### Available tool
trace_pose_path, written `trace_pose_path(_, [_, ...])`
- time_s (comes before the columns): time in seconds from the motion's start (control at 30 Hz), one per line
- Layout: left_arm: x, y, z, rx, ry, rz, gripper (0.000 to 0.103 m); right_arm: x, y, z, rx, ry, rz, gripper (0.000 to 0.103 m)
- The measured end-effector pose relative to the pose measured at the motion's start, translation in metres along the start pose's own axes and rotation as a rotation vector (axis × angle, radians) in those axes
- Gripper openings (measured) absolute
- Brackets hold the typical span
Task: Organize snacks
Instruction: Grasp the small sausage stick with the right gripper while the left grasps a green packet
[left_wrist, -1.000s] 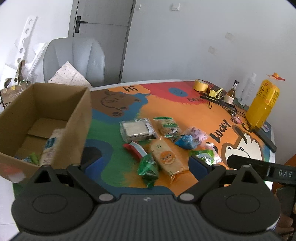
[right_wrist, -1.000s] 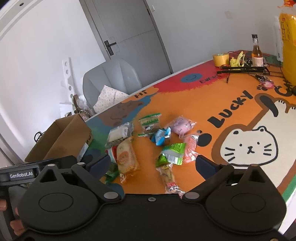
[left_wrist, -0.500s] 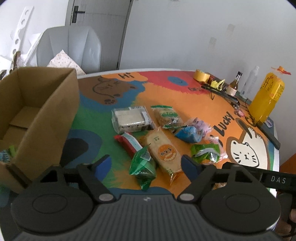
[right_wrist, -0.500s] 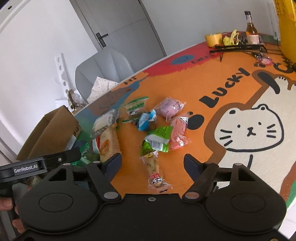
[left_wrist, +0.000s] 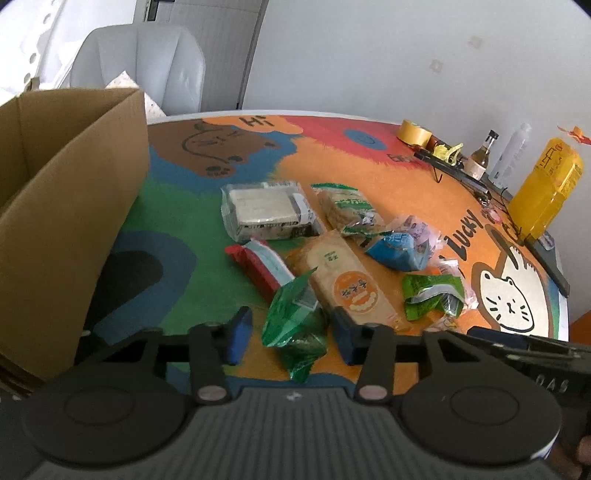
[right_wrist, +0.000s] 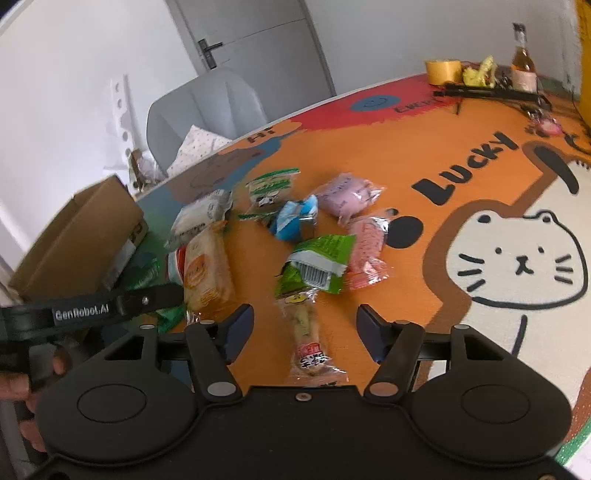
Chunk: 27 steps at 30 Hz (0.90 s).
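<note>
Several snack packets lie in a cluster on the colourful table mat (left_wrist: 177, 214). My left gripper (left_wrist: 291, 334) is open with its jaws on either side of a dark green packet (left_wrist: 293, 325), which lies next to a long orange-label cracker pack (left_wrist: 343, 280) and a red-striped bar (left_wrist: 258, 267). My right gripper (right_wrist: 304, 334) is open and straddles a clear sausage-like snack stick (right_wrist: 304, 332), just below a light green packet (right_wrist: 317, 266). A cardboard box (left_wrist: 70, 206) stands at the left.
A white biscuit pack (left_wrist: 264, 210), a blue packet (left_wrist: 399, 247) and a pink packet (right_wrist: 365, 247) lie further in. A yellow bottle (left_wrist: 546, 192), tape roll (left_wrist: 413, 131) and small glass bottle (left_wrist: 482, 155) stand at the far right edge. A grey chair (left_wrist: 147, 74) is behind.
Both grippers have moved forward and down toward the snacks. The left now brackets the dark green packet, the right brackets the snack stick. The box has slid leftward out of the left view.
</note>
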<state>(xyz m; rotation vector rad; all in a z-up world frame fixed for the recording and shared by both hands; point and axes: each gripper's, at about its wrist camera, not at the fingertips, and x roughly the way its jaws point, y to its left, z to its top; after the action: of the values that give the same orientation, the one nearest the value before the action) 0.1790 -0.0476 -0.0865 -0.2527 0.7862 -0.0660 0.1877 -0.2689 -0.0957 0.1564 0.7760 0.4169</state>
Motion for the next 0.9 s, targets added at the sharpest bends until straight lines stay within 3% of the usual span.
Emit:
trace_pose_path(0.07, [0.0,0.0,-0.001,0.002,-0.005,0.006,0.032,0.002,0.006,0.0,-0.032,0.002,-0.026,0.056])
trace_pose_path(0.13, [-0.001,0.0,-0.002,-0.004,-0.001,-0.009,0.029,0.003,0.009,0.001,-0.05,0.001,-0.041,0.044])
trace_pose_path(0.2, [-0.005,-0.001,-0.004,-0.001,-0.007,-0.005,0.027,0.001,0.007,0.0,-0.053,0.002,-0.052,0.022])
trace_pose_path(0.27, [-0.009,-0.001,-0.005,0.002,-0.012,-0.007,0.027,-0.001,0.004,-0.001,-0.037,0.007,-0.037,0.017])
trace_pose_path(0.47, [-0.028,0.001,-0.005,0.005,-0.043,-0.004,0.026,-0.008,0.006,-0.002,-0.011,-0.014,-0.017,0.017])
trace_pose_path(0.9, [-0.077,0.017,0.007,-0.008,-0.147,0.04,0.026,-0.015,0.051,0.021,-0.069,-0.092,0.095,0.017])
